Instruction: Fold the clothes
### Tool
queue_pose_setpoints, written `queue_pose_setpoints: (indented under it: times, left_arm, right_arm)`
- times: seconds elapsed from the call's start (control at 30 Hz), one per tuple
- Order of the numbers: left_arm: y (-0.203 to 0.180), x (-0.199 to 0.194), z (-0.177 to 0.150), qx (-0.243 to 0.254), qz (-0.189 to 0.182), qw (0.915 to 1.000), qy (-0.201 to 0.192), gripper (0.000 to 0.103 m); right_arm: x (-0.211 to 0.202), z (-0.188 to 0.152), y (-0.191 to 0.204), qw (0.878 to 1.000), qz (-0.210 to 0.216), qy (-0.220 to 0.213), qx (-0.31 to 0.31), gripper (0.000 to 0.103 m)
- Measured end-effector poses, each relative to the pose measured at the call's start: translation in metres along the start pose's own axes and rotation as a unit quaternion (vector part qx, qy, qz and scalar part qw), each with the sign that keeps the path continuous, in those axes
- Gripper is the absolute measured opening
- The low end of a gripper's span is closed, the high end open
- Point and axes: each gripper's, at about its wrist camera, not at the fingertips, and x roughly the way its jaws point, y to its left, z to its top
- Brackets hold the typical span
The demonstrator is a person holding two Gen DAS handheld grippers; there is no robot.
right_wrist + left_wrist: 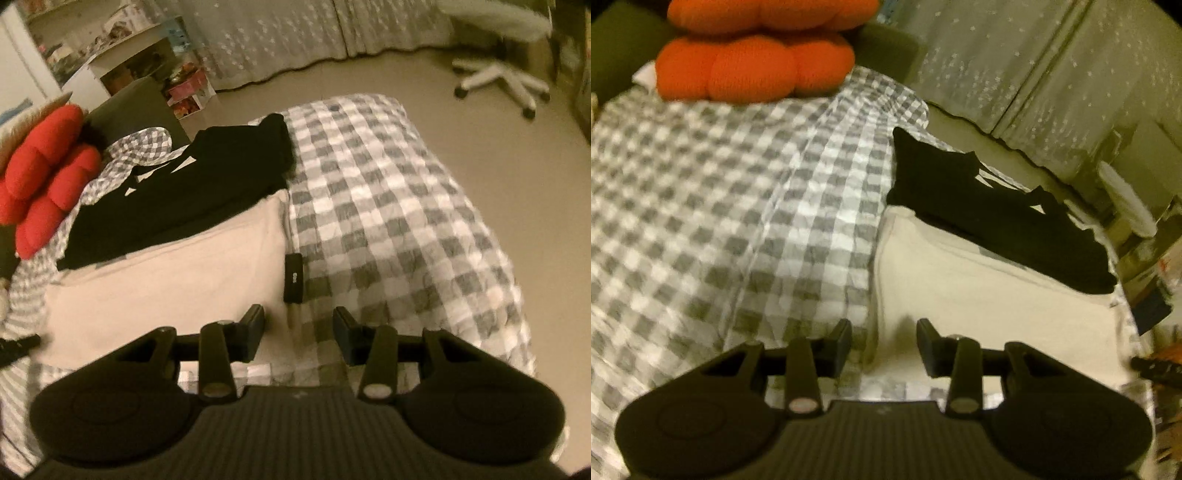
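While both claws hang spread and empty over the near edge, best to pinch the cream garment (979, 288) at its two near corners, left gripper (884, 341) and right gripper (299, 332) together, then lift evenly. Lying on the checked bed (388, 221), black garment (207, 184) just beyond. Count: two garments, two red cushions (753, 70), one office chair (498, 77).

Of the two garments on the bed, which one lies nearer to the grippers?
The cream garment. It lies just ahead of both grippers, while the black garment lies beyond it, overlapping its far edge.
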Motion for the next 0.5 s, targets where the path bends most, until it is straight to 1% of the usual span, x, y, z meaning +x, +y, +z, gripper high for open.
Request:
queue_pose_setpoints:
  times: [0.07, 0.17, 0.27, 0.4, 0.5]
  left_arm:
    - [0.007, 0.003, 0.000, -0.028, -0.021, 0.9993, 0.015, 0.038]
    - [0.020, 0.007, 0.000, -0.074, -0.054, 0.9952, 0.035, 0.038]
    - [0.030, 0.007, -0.001, -0.108, -0.074, 0.9904, 0.046, 0.038]
    - [0.042, 0.009, -0.003, -0.148, -0.101, 0.9820, 0.060, 0.038]
    - [0.047, 0.011, -0.005, -0.166, -0.114, 0.9772, 0.068, 0.038]
  right_arm:
    - [-0.001, 0.000, -0.005, 1.000, 0.013, 0.008, 0.020, 0.045]
    - [-0.002, -0.001, -0.011, 0.998, 0.029, 0.024, 0.047, 0.045]
    - [-0.005, -0.002, -0.017, 0.996, 0.039, 0.034, 0.071, 0.045]
    - [-0.007, -0.001, -0.029, 0.990, 0.064, 0.049, 0.114, 0.045]
    - [-0.007, 0.000, -0.035, 0.986, 0.077, 0.057, 0.135, 0.045]
